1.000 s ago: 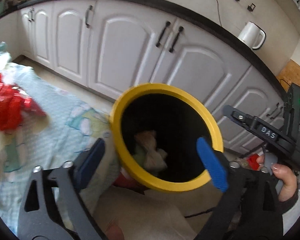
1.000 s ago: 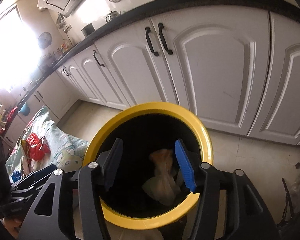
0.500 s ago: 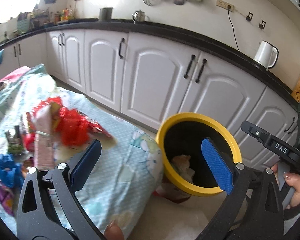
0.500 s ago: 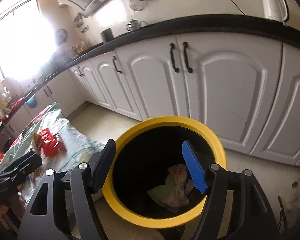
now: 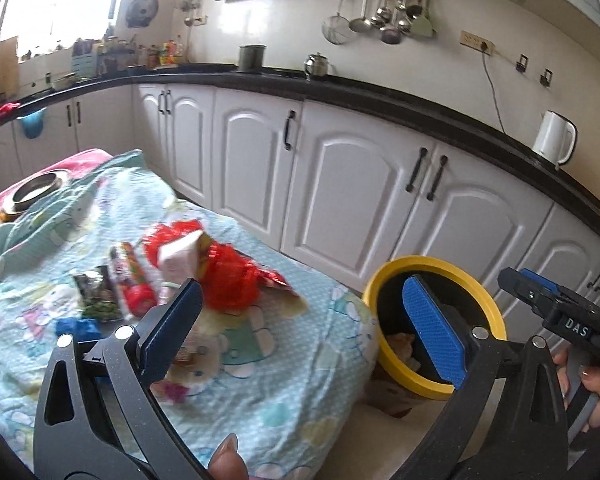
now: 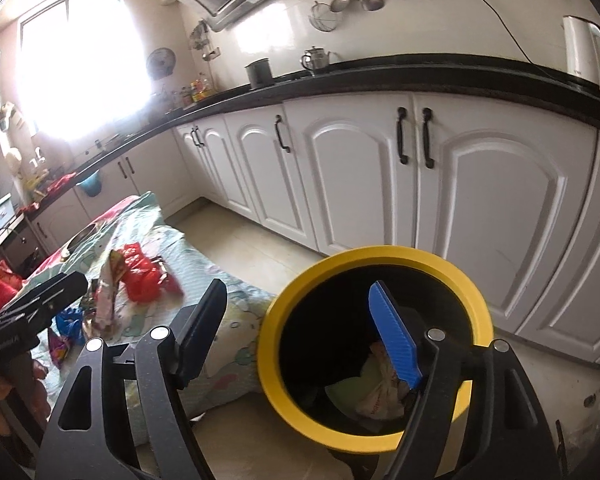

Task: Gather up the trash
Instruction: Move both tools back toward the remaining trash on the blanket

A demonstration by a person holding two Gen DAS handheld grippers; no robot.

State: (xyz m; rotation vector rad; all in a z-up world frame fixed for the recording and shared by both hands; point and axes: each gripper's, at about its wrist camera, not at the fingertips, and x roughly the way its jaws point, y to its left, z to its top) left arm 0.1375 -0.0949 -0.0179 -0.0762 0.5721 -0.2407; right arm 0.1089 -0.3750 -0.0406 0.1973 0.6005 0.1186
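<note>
A black bin with a yellow rim (image 5: 434,326) (image 6: 374,346) stands on the floor beside a low table under a light blue printed cloth (image 5: 268,380) (image 6: 236,320). Crumpled wrappers (image 6: 376,386) lie inside the bin. A heap of trash rests on the cloth: red wrappers (image 5: 228,276) (image 6: 146,274), a green packet (image 5: 98,294), a blue piece (image 5: 80,326). My left gripper (image 5: 300,324) hangs open and empty over the table's edge. My right gripper (image 6: 300,330) hovers over the bin's left rim, jaws opening with nothing between them.
White cabinets (image 5: 352,196) under a black counter (image 5: 380,94) run behind the bin. A white kettle (image 5: 554,138) stands on the counter. A metal bowl (image 5: 36,190) sits at the table's far end. Floor (image 6: 244,236) lies between table and cabinets.
Both grippers rose and drew back from the bin mouth. The left view swung left onto the table trash. The right jaws spread wider; wrappers lie loose in the bin.
</note>
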